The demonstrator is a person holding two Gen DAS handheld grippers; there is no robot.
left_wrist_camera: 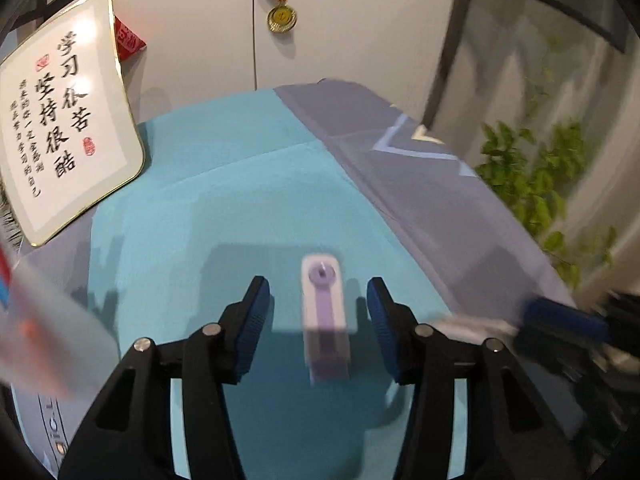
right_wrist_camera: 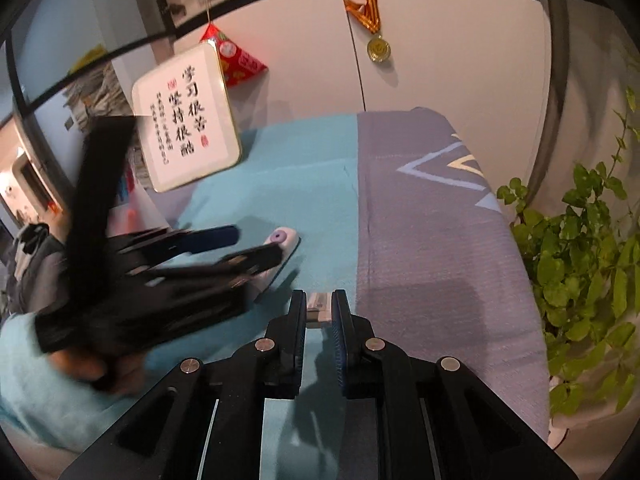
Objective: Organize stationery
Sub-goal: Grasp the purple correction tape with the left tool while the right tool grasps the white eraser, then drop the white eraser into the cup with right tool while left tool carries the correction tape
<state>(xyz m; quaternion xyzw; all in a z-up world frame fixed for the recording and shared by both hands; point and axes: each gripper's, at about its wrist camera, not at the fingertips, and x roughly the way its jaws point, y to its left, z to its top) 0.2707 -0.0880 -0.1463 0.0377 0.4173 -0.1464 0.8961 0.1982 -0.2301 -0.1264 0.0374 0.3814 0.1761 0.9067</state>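
A blue and grey cloth (right_wrist_camera: 420, 240) covers the tabletop, and on its blue half lies a lilac and white correction tape (left_wrist_camera: 322, 300), a light, stiff plastic shell that looks slippery and is best pinched across its 2 flat sides. The left gripper (left_wrist_camera: 318, 312) straddles it with fingers partly open, not touching. Just beside it, the right gripper (right_wrist_camera: 318, 312) has narrow fingers closed on a small white eraser (right_wrist_camera: 319, 307), light and slightly soft.
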